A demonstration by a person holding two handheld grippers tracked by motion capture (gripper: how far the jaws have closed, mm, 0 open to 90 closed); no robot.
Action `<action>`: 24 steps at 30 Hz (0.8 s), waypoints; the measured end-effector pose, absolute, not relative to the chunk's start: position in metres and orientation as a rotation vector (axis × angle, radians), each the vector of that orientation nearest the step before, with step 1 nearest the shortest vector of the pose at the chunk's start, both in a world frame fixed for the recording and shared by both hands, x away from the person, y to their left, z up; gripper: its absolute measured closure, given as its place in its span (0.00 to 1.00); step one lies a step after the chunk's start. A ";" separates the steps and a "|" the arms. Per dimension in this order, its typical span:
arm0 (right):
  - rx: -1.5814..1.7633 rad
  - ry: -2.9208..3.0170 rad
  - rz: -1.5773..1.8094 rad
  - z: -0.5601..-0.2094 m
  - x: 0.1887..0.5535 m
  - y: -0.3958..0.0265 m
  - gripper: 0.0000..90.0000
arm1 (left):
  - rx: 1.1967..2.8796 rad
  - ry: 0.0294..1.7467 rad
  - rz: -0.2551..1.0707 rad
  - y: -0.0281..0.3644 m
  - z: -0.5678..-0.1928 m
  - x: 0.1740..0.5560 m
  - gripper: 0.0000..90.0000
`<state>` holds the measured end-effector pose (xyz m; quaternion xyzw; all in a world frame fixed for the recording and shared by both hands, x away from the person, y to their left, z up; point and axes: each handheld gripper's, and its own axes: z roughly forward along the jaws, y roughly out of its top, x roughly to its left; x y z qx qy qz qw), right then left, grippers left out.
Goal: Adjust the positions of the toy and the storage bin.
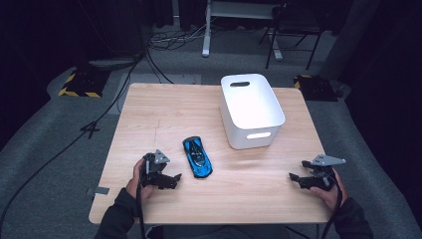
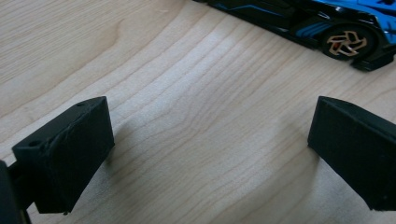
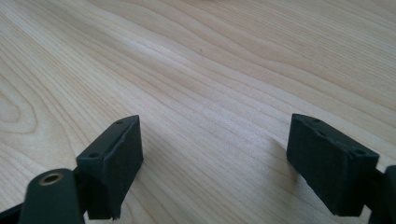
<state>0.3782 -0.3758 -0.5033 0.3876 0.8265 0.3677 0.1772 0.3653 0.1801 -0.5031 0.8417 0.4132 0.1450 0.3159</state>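
— Left gripper first, from the high view: where does it sit?

— Low on the wooden table, near the front edge on the person's left, jaws apart and holding nothing. The blue toy car lies just beside it, toward the middle, not touching. The right gripper rests well apart at the other front corner, and from up here its jaws are too small to judge.

— What else is up there?

— A white bin standing behind the car, toward the back right, with a slot handle in each end. Beyond the table, grey floor, cables and a dark chair.

— And the left gripper view?

— Both black jaws spread wide over bare wood. The car's side and one copper-spoked wheel cross the top right corner, ahead of the jaws, with nothing between.

— Does the right gripper view add anything?

— It settles that gripper's state: jaws wide apart, empty, wood grain running away in front.
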 end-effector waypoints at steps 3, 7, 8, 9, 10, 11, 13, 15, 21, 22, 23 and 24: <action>1.094 2.340 1.040 -0.503 0.378 -0.376 0.21 | 2.232 1.051 0.358 0.180 -0.504 0.363 0.00; 1.097 2.340 1.040 -0.503 0.378 -0.376 0.21 | 2.230 1.050 0.381 0.180 -0.503 0.361 0.01; 1.098 2.341 1.044 -0.503 0.378 -0.376 0.21 | 2.238 1.043 0.379 0.180 -0.503 0.361 0.01; 1.095 2.338 1.044 -0.503 0.379 -0.376 0.21 | 2.237 1.040 0.374 0.180 -0.503 0.361 0.01; 1.109 2.333 1.048 -0.503 0.379 -0.376 0.21 | 2.240 1.032 0.353 0.180 -0.504 0.361 0.01; 1.118 2.327 1.051 -0.503 0.379 -0.377 0.21 | 2.240 1.033 0.344 0.180 -0.504 0.360 0.00; 1.148 2.309 1.057 -0.502 0.381 -0.379 0.21 | 2.236 1.029 0.345 0.180 -0.504 0.360 0.00; 1.163 2.280 1.074 -0.498 0.383 -0.382 0.23 | 2.236 1.029 0.344 0.180 -0.504 0.360 0.00; 1.087 2.223 1.102 -0.462 0.394 -0.373 0.22 | 2.236 1.028 0.344 0.180 -0.504 0.360 0.00; 1.067 2.216 1.122 -0.455 0.398 -0.370 0.22 | 2.237 1.030 0.340 0.180 -0.504 0.360 0.00; 1.051 2.210 1.134 -0.447 0.401 -0.367 0.22 | 2.236 1.028 0.341 0.180 -0.504 0.361 0.00; 1.037 2.203 1.143 -0.440 0.404 -0.364 0.22 | 2.237 1.028 0.342 0.180 -0.504 0.361 0.00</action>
